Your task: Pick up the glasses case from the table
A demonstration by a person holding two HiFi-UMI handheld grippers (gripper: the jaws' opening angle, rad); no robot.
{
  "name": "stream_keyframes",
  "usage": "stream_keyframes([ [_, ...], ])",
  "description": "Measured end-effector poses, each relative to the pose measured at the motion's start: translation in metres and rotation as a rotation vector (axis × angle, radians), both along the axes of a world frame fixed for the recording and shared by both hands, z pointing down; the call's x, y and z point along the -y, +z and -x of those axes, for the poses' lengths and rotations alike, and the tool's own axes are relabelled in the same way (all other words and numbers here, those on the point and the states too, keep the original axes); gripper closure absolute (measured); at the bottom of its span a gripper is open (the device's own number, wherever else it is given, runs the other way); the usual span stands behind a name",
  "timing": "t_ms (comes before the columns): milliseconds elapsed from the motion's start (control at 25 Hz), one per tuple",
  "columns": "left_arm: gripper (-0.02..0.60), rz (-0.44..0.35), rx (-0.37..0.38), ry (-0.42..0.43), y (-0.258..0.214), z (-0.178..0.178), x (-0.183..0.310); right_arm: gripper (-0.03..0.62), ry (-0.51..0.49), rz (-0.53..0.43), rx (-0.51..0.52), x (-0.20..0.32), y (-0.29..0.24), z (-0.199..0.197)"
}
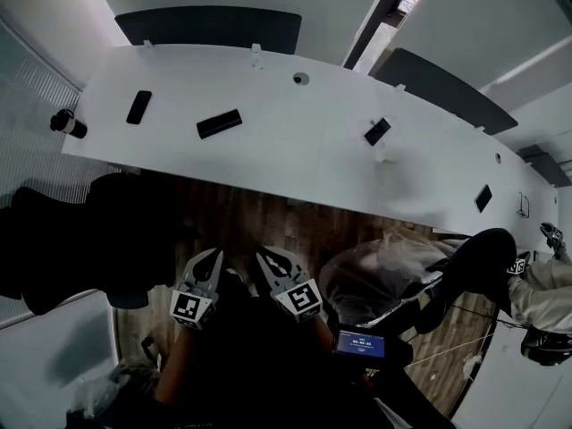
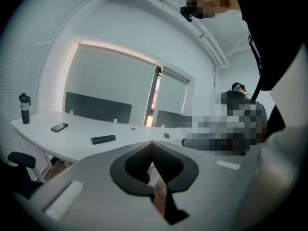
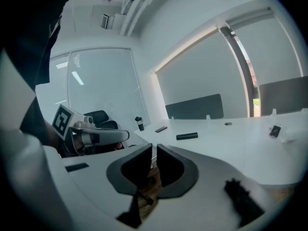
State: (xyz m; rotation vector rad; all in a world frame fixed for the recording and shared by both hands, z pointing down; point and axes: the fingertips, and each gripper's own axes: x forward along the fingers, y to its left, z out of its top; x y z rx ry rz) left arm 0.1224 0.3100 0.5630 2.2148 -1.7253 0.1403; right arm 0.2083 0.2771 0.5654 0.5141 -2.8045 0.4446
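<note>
Both grippers hang low at the bottom centre of the head view, over the wooden floor (image 1: pixel 268 217) and well short of the table. The left gripper (image 1: pixel 213 259) has its jaws pressed together with nothing between them. The right gripper (image 1: pixel 264 257), just beside it, is all but closed too, with only a thin slit between its pads and nothing in it. Each carries a cube with a black-and-white square marker (image 1: pixel 189 307), a pattern rather than any words. The glasses case (image 1: pixel 219 123) is a black oblong lying flat on the long white curved table (image 1: pixel 295 159), in the upper left-centre of the head view and well apart from both grippers. The left gripper view shows it left of centre, above the jaws, and the right gripper view shows it just above them. To the left of it on the table lies a dark phone (image 1: pixel 138 106), and at the table's left end stands a black bottle (image 1: pixel 67 123). A second dark slab (image 1: pixel 377 131) lies further right, and a third (image 1: pixel 483 197) sits near the right end. Dark partition screens (image 1: pixel 210 27) stand along the far edge. A black office chair (image 1: pixel 71 239) sits at the left. At the lower centre-right a small device with a blue lit screen (image 1: pixel 360 342) shows figures too small to read. I can make out no brand or label on the case. At the right edge there is another person's white sleeve (image 1: pixel 545 293).
</note>
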Motion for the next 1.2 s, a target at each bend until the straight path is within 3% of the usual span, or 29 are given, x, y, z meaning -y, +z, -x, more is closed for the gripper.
stream_keyframes([
  [320, 0.577, 0.031, -0.036, -0.052, 0.012, 0.038, 0.035, 0.569, -0.004, 0.025, -0.048, 0.032, 0.018, 0.025],
  [720, 0.577, 0.058, 0.082, 0.081, 0.059, 0.134, 0.099, 0.569, 0.039, -0.027, -0.125, 0.107, 0.008, 0.104],
  [920, 0.577, 0.054, 0.092, 0.034, 0.077, 0.187, 0.125, 0.569, 0.030, -0.033, -0.159, 0.120, 0.011, 0.139],
  [1200, 0.573, 0.067, 0.215, 0.148, 0.094, 0.207, 0.149, 0.569, 0.015, -0.028, -0.204, 0.141, 0.014, 0.154],
])
